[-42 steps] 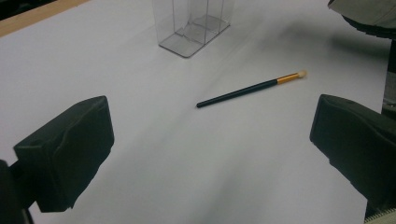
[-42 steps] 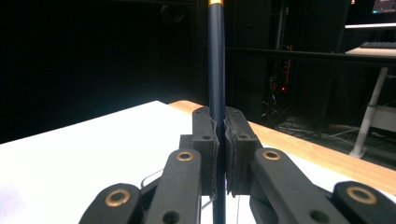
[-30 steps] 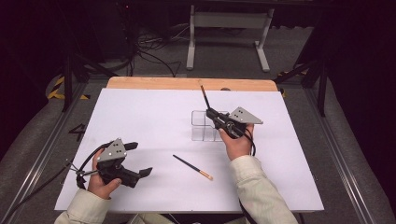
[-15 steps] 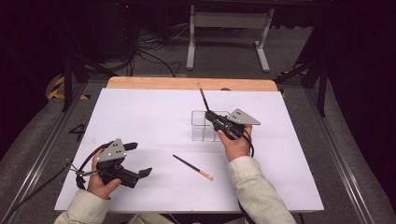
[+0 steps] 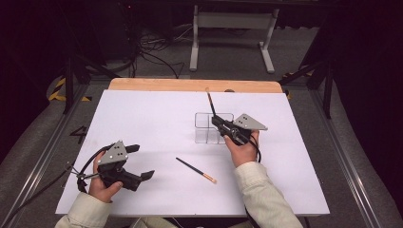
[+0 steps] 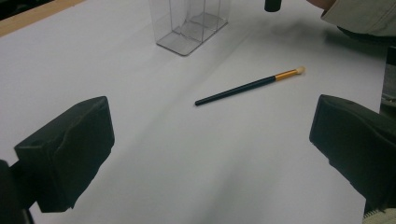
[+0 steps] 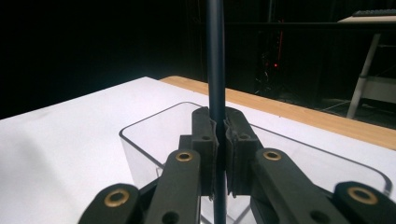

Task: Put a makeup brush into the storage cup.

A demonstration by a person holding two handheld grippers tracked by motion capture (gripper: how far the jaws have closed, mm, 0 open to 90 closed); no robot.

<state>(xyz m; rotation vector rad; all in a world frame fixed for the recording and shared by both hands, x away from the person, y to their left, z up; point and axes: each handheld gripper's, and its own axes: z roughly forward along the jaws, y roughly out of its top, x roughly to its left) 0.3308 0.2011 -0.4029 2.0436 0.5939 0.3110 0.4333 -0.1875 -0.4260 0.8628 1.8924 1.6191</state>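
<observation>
Bright, evenly lit tabletop; dark surroundings; soft shadows.

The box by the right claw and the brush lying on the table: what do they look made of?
The box: likely clear hard plastic, glossy; the table shows through its walls and the edges catch light. The brush: a thin dark handle with a smooth sheen, wood or plastic, I can't tell; a gold band, probably metal; a pale, soft-looking tip.

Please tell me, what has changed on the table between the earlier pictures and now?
Very little. The right claw stays shut on the dark brush and has tipped it slightly more upright over the clear box; nothing was taken or let go. The left claw still rests open near the table's front, and the second brush lies where it was.
</observation>
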